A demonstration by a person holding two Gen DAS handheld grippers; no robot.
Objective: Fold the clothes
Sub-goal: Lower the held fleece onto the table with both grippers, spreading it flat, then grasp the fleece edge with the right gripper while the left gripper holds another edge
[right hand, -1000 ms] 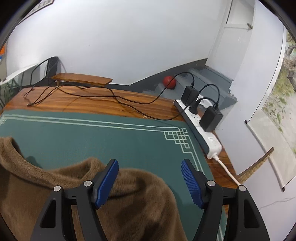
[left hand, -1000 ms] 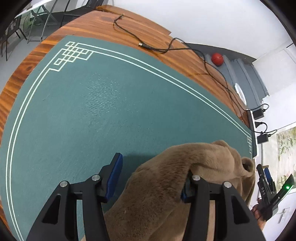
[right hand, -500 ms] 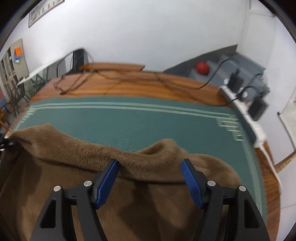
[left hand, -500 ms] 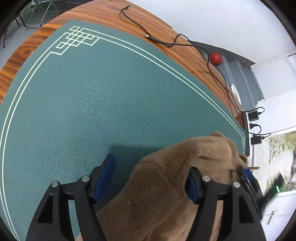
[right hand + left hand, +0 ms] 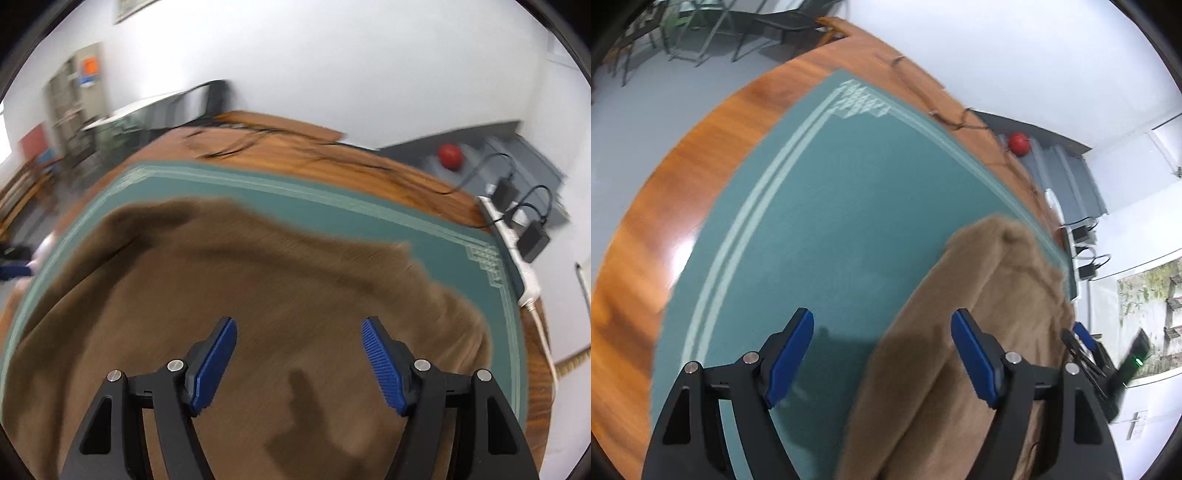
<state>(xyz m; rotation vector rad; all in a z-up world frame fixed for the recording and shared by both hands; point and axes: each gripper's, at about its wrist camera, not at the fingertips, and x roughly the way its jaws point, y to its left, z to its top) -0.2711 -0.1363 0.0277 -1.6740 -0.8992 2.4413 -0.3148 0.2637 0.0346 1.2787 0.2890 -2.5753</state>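
A brown fleece garment (image 5: 258,280) lies spread on the green mat (image 5: 332,199). In the left wrist view the garment (image 5: 997,295) runs along the mat's (image 5: 831,221) right side. My left gripper (image 5: 882,354) is open and empty above the garment's left edge, its right finger over the fabric. My right gripper (image 5: 299,354) is open and empty, held above the middle of the garment. The right gripper also shows at the right edge of the left wrist view (image 5: 1089,343). Both views are motion-blurred.
The mat lies on a wooden table (image 5: 683,166) with black cables (image 5: 258,144) along its far edge. A white power strip (image 5: 517,243) with black adapters sits at the right end. A red ball (image 5: 450,155) lies on grey steps beyond.
Both grippers have lifted up and back from the garment. The right gripper swung left, so the spread garment now fills its view. The left gripper's right finger no longer sits under the fabric.
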